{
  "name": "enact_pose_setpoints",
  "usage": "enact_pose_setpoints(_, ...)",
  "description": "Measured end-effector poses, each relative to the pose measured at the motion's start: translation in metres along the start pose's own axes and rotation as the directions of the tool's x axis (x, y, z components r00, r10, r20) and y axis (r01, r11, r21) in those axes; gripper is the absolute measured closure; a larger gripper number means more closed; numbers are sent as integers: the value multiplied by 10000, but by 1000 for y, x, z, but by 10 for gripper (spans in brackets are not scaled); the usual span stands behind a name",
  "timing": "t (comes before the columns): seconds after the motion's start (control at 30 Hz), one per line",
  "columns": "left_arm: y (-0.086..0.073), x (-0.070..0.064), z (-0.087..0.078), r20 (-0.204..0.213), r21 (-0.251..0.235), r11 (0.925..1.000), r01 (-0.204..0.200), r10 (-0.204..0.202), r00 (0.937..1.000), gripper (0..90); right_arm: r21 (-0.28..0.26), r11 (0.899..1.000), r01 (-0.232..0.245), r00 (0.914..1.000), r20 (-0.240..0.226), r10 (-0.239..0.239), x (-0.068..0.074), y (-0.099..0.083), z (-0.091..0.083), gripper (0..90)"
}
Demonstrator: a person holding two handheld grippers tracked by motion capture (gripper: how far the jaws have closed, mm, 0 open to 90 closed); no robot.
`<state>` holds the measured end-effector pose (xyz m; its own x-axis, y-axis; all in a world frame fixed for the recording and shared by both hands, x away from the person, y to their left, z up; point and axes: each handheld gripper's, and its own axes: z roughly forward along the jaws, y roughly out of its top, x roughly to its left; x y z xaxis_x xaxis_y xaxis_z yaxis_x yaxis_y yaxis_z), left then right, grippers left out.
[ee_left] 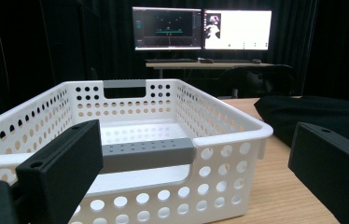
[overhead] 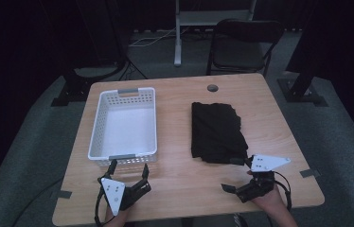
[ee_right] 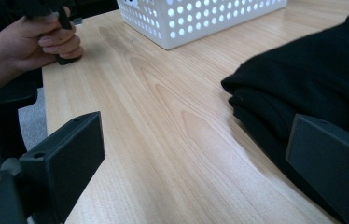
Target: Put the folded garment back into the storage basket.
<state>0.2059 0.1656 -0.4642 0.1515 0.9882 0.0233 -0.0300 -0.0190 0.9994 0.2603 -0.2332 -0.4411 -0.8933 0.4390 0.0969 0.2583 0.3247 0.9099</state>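
An empty white perforated basket [overhead: 100,127] with grey handles stands on the left half of the wooden table [overhead: 184,170]. A folded black cloth [overhead: 217,132] lies to its right. My left gripper [overhead: 129,166] is open just in front of the basket's near wall [ee_left: 228,135], jaws wide apart with nothing between them [ee_left: 195,140]. My right gripper [overhead: 232,174] is open at the cloth's near right corner. Its jaws [ee_right: 196,135] straddle bare table, with one beside the cloth's edge [ee_right: 312,70]. The basket [ee_right: 200,14] is farther off in that view.
A black folding chair [overhead: 241,42] and a metal stand [overhead: 179,33] sit beyond the table's far edge. A grey grommet [overhead: 212,88] is set in the tabletop. Two lit monitors [ee_left: 200,28] are on a desk behind. The person's other hand [ee_right: 32,37] is at the table's edge.
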Motion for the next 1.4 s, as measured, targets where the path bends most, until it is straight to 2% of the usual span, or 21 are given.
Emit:
enact_pose_setpoints(0.3, 0, 0, 0, 3, 1, 10000, -1, 1, 10000, 45, -391, 9990, 200, 9994, 297, -189, 2, 13, -9, 45)
enact_pose_setpoints(0.5, 0, 0, 0, 40, -4, 10000, 0, 1, 10000, 45, -795, 9954, 529, 9959, 778, -467, 3, 30, -19, 50)
enact_pose_setpoints(0.57, 0, 0, 0, 101, -5, 10000, 5, -5, 9999, 45, -860, 9946, 579, 9954, 810, -509, 3, 34, -22, 50)
enact_pose_setpoints(0.6, 0, 0, 0, 102, -6, 10000, 5, -5, 9999, 45, -921, 9937, 645, 9936, 984, -554, 4, 36, -23, 50)
enact_pose_setpoints(0.67, 0, 0, 0, 98, -4, 10000, 2, -2, 10000, 45, -1037, 9922, 685, 9933, 998, -581, 3, 40, -26, 49)
enact_pose_setpoints(0.9, 0, 0, 0, 98, 4, 10000, -3, 3, 10000, 45, -1411, 9876, 692, 9890, 1393, -494, -1, 51, -33, 49)
enact_pose_setpoints(0.93, 0, 0, 0, 97, 5, 10000, -4, 4, 10000, 45, -1429, 9876, 652, 9904, 1305, -465, -2, 52, -34, 49)
enact_pose_setpoints(1.17, 0, 0, 0, 100, 4, 10000, -1, 1, 10000, 45, -1673, 9837, 661, 9841, 1738, -366, -9, 64, -39, 50)
enact_pose_setpoints(1.4, 0, 0, 0, 100, -2, 10000, 23, -23, 9999, 45, -1859, 9820, 347, 9807, 1954, 23, -22, 76, -43, 50)
